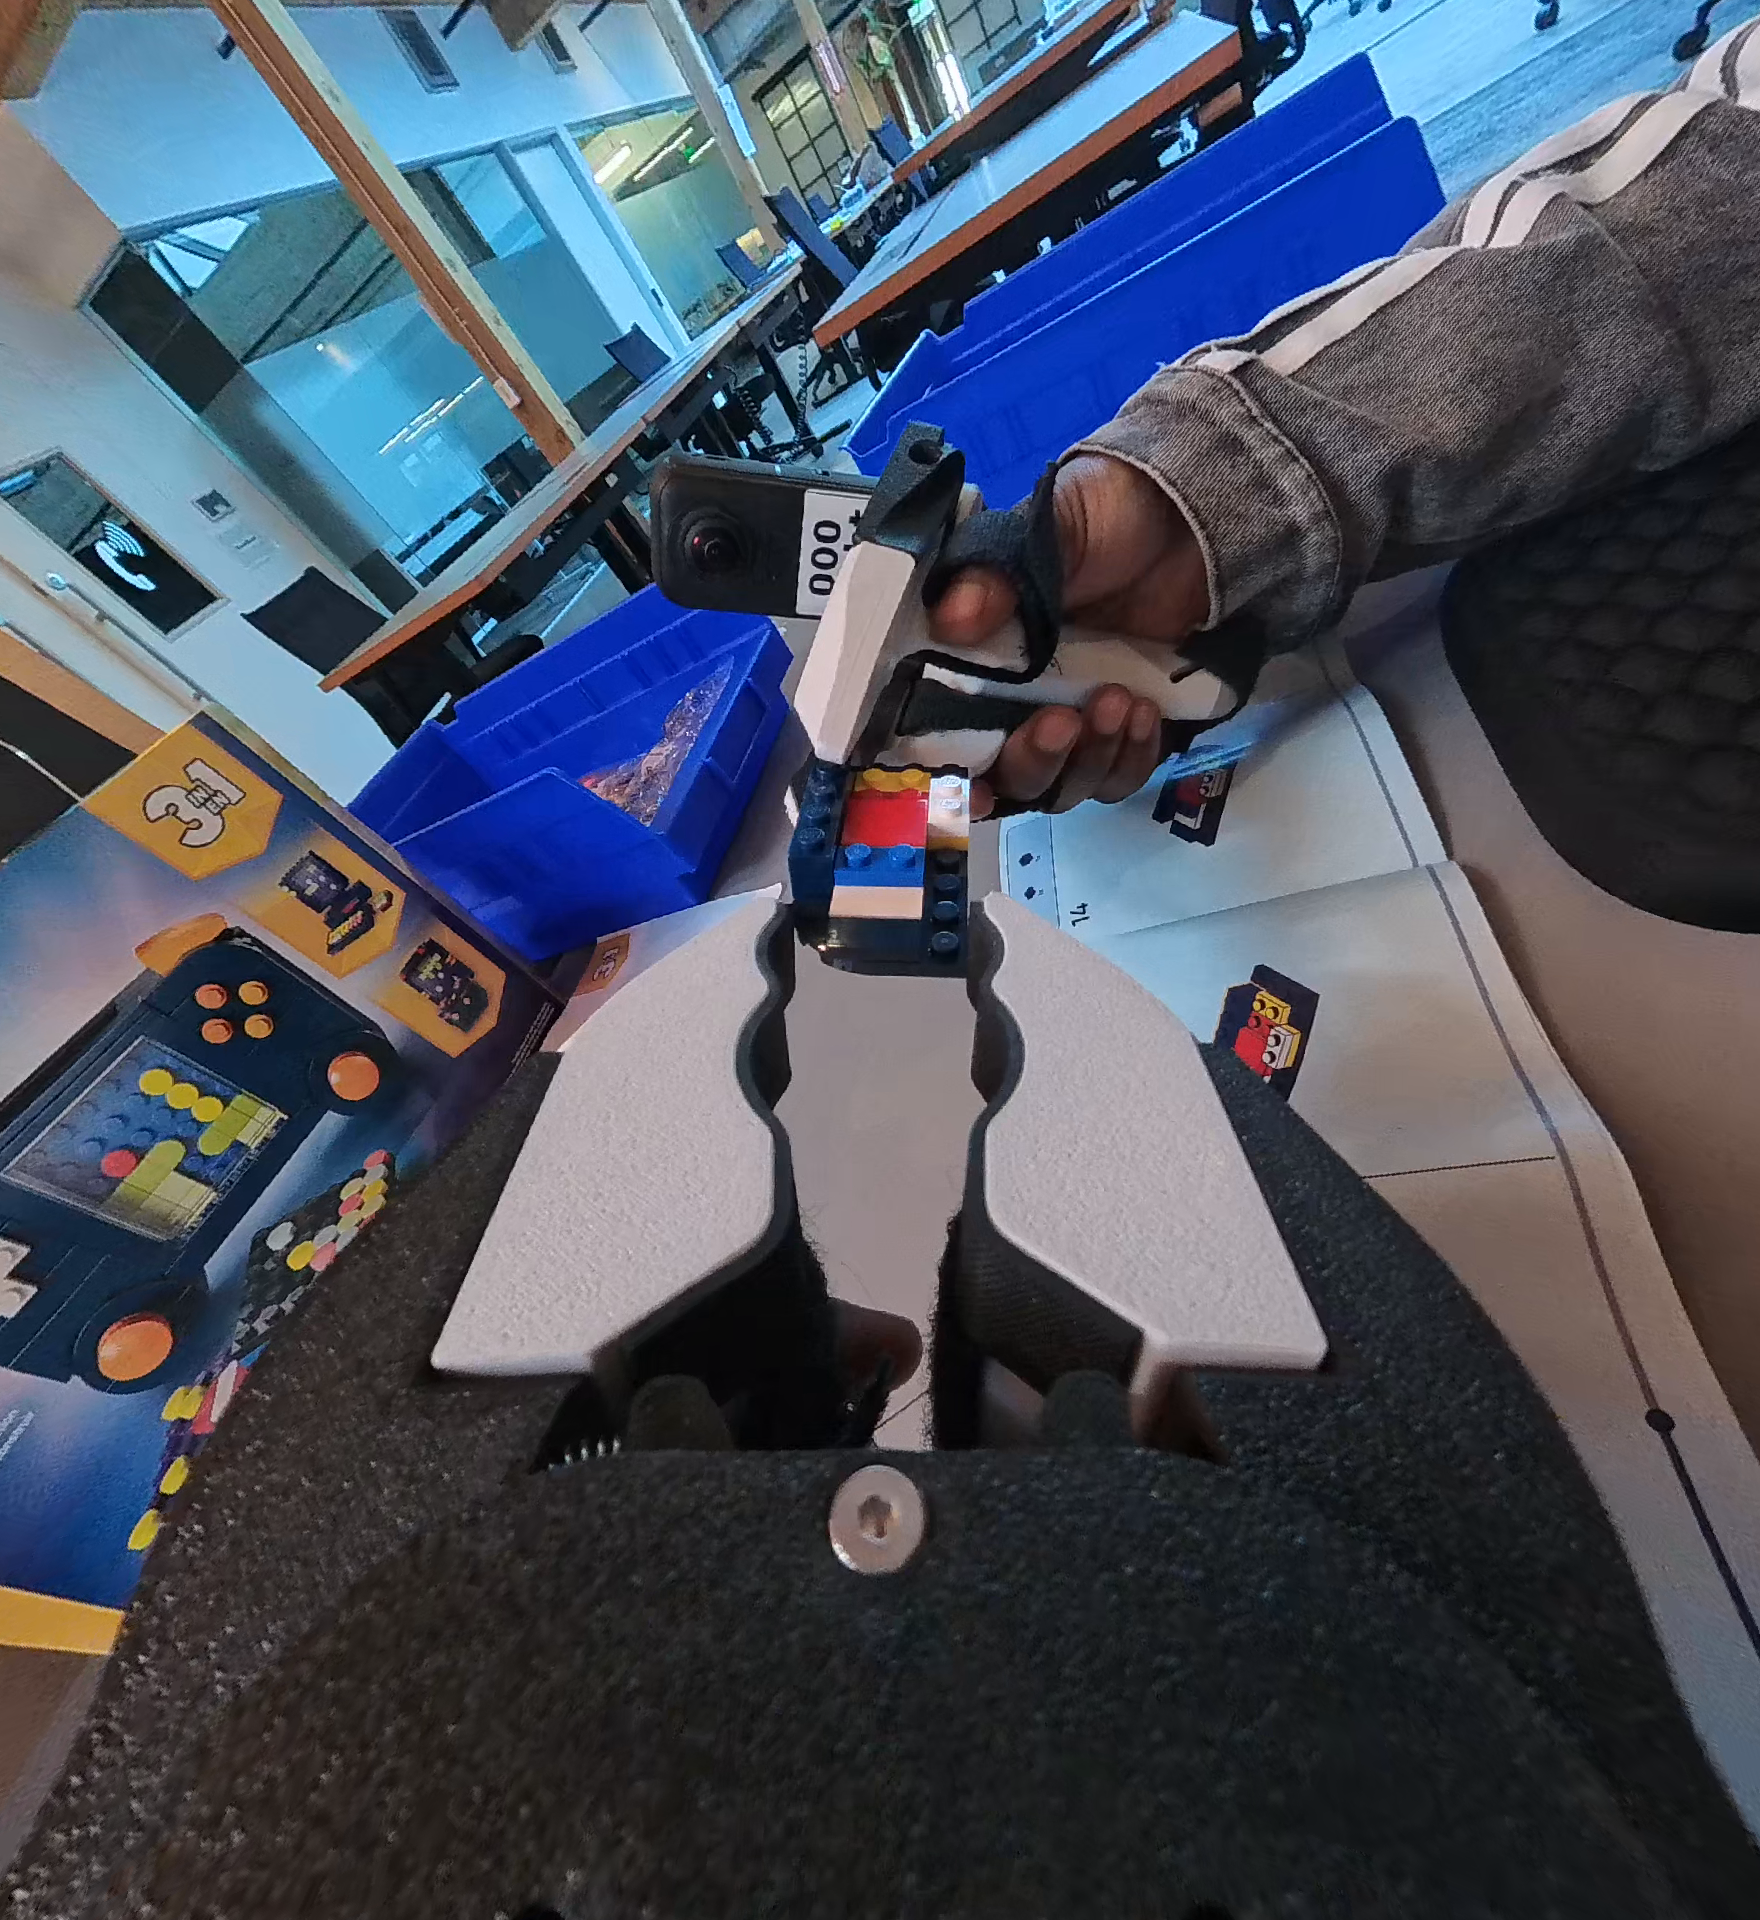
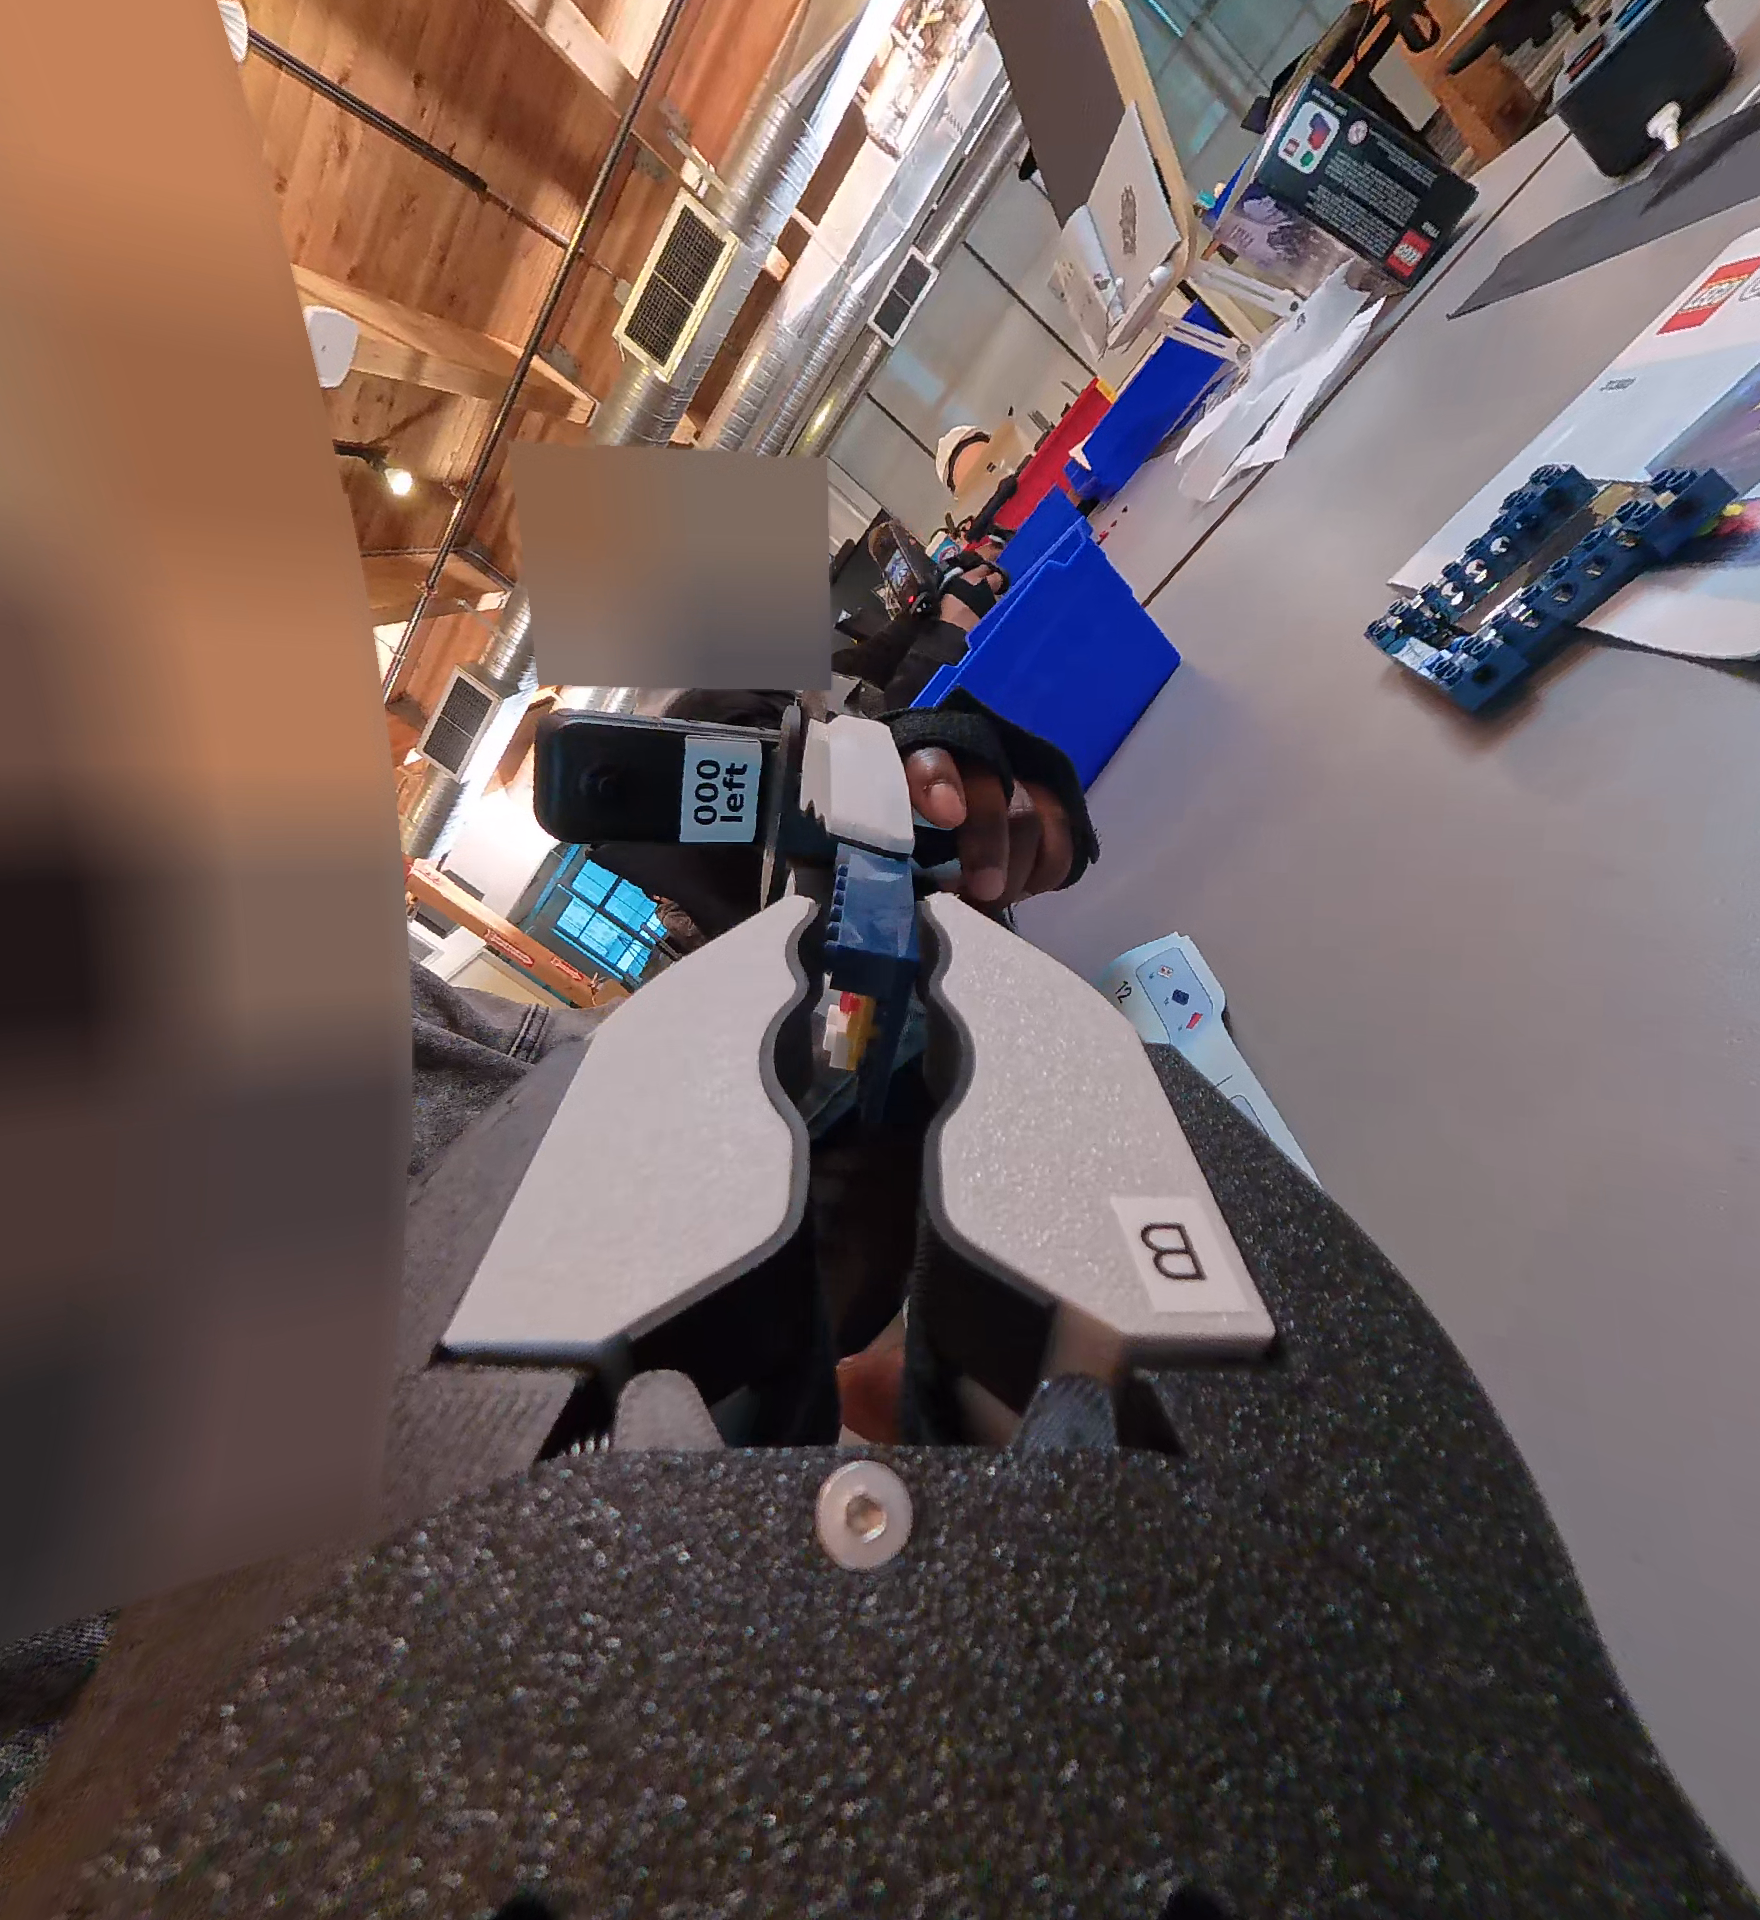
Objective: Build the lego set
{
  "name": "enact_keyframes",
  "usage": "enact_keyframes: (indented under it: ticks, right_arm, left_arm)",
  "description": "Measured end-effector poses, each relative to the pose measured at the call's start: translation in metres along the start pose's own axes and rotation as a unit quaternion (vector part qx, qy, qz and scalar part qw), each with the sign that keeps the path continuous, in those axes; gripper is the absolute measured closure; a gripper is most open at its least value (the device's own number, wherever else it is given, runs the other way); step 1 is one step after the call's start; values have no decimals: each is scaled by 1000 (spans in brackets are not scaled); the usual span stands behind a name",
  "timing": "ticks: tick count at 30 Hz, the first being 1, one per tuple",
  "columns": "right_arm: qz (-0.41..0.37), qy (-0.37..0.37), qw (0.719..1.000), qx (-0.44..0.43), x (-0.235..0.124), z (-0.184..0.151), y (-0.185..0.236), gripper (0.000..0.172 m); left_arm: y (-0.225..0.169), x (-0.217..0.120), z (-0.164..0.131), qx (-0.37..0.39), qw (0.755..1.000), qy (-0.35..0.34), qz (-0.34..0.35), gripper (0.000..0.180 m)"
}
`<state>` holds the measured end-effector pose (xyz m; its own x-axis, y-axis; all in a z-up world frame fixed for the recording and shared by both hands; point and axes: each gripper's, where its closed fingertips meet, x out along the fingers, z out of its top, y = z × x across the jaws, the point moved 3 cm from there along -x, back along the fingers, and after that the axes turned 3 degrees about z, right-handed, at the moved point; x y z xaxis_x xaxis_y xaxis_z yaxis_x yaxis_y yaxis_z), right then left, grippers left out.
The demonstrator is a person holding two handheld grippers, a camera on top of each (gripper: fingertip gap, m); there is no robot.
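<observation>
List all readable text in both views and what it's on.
Not quoting any writing; what bears it:
White sticker, right tool camera.
White label, left tool camera.
White tag, right tool finger.
Toy box: badges, small print.
Open booklet: page numbers.
Booklet cover: logo.
Far dark box: too small.

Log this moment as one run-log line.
left gripper: shut on dark-blue multicoloured brick assembly | right gripper: shut on same | held above table
</observation>
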<state>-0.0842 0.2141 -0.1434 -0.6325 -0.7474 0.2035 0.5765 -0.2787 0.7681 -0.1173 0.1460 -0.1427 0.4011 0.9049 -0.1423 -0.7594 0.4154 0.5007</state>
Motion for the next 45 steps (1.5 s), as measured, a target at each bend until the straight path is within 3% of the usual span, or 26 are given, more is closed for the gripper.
enact_keyframes:
  ticks: [39, 45]
  right_arm:
    - [-4, -14, 1000, 4, 0, 1, -2, 155]
    - [0, 2, 1000, 7, 4, -4, -2, 155]
  left_arm:
    - [0, 2, -3, 7, 1000, 6, 6, 149]
    - [-2, 7, -6, -64, 998, 12, -22, 118]
